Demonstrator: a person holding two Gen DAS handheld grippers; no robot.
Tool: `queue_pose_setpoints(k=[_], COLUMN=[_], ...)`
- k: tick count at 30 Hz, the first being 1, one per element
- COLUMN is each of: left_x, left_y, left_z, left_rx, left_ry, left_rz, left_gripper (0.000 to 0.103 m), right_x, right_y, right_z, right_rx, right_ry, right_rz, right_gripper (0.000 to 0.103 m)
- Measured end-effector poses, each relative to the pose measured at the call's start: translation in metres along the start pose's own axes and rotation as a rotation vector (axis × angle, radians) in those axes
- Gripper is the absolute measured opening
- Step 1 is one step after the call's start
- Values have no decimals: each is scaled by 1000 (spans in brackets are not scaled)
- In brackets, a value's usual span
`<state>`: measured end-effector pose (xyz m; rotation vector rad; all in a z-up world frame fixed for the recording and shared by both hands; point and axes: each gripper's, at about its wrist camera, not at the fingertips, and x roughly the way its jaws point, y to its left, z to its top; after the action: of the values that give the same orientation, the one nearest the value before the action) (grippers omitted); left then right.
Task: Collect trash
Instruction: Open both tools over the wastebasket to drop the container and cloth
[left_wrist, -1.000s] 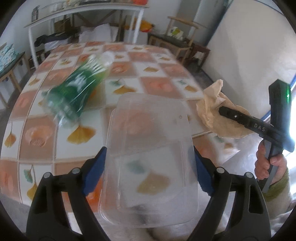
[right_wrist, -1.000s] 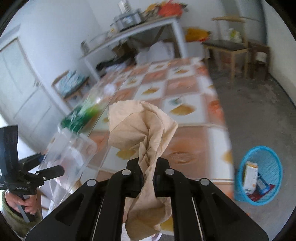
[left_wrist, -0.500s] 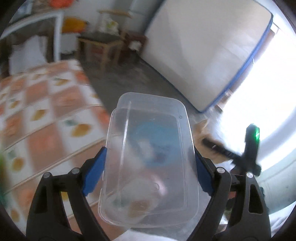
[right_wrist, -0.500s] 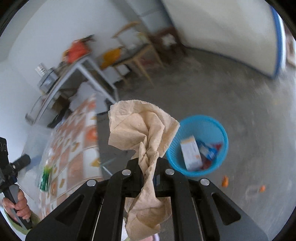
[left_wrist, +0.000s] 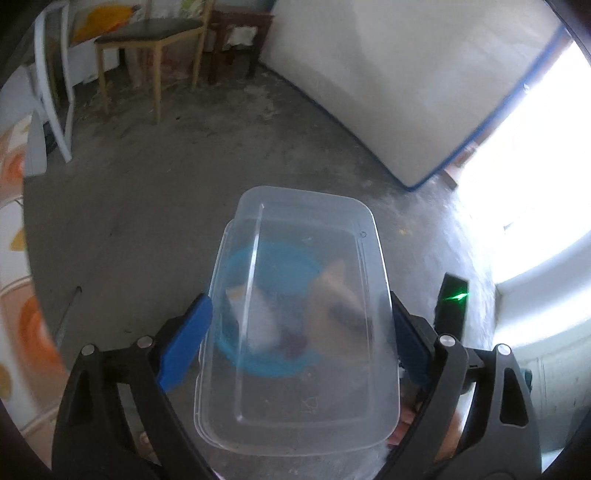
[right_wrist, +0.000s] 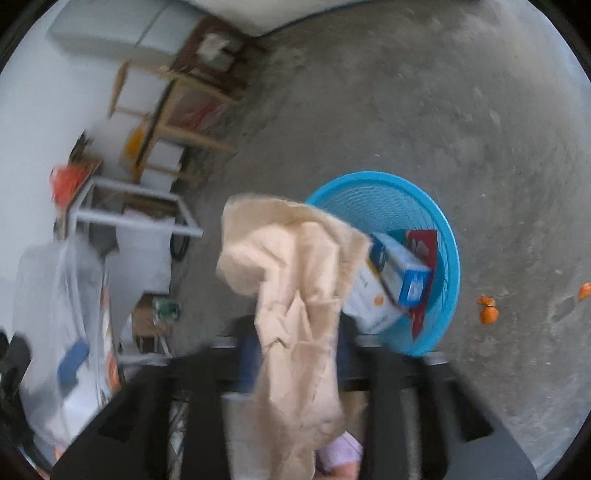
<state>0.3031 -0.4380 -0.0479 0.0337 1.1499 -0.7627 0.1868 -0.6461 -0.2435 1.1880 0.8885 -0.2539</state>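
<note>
A clear plastic container (left_wrist: 299, 325) sits clamped between the blue-padded fingers (left_wrist: 184, 343) of the left gripper (left_wrist: 299, 332), held out above a bare concrete floor (left_wrist: 147, 206). Through its cloudy walls the blue basket (left_wrist: 273, 266) shows on the floor below, blurred, with pale shapes inside it.

In the right wrist view, a crumpled tan paper napkin (right_wrist: 291, 295) hangs between the fingers of the right gripper (right_wrist: 295, 354). That part of the frame is smeared by motion, and it cannot be told whether the jaws are pinching the napkin or have spread apart. The napkin hangs just beside the near rim of the blue basket (right_wrist: 443, 236), covering part of it from this angle. The basket already holds a white and blue carton (right_wrist: 391, 284) and a red wrapper (right_wrist: 424, 236).

Small orange scraps (right_wrist: 487, 310) lie on the floor to the right of the basket, apart from it. A wooden chair (left_wrist: 151, 40) and a dark side table (left_wrist: 240, 33) stand against the far wall, and a white panel with blue edging (left_wrist: 406, 81) leans nearby. The patterned edge of a table (left_wrist: 14, 258) shows at the left of the left wrist view.
</note>
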Motion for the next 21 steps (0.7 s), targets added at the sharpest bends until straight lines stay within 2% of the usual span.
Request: queue_pose_setpoints(k=[5, 11, 15, 21], left_x=[21, 20, 4, -64], left_y=[9, 19, 12, 19], left_z=[-6, -8, -7, -20], left_rx=[-83, -89, -72, -10], left_ry=[28, 17, -12, -109], left_rz=[-58, -93, -136, -178], left_gripper=[89, 89, 89, 89], right_x=[46, 51, 33, -1], right_y=[-45, -46, -40, -31], right_z=[13, 13, 11, 7], right_rx=[101, 69, 9, -48], right_ry=[41, 44, 12, -41], right_rz=[-16, -3, -19, -22], right_gripper=[55, 55, 56, 56])
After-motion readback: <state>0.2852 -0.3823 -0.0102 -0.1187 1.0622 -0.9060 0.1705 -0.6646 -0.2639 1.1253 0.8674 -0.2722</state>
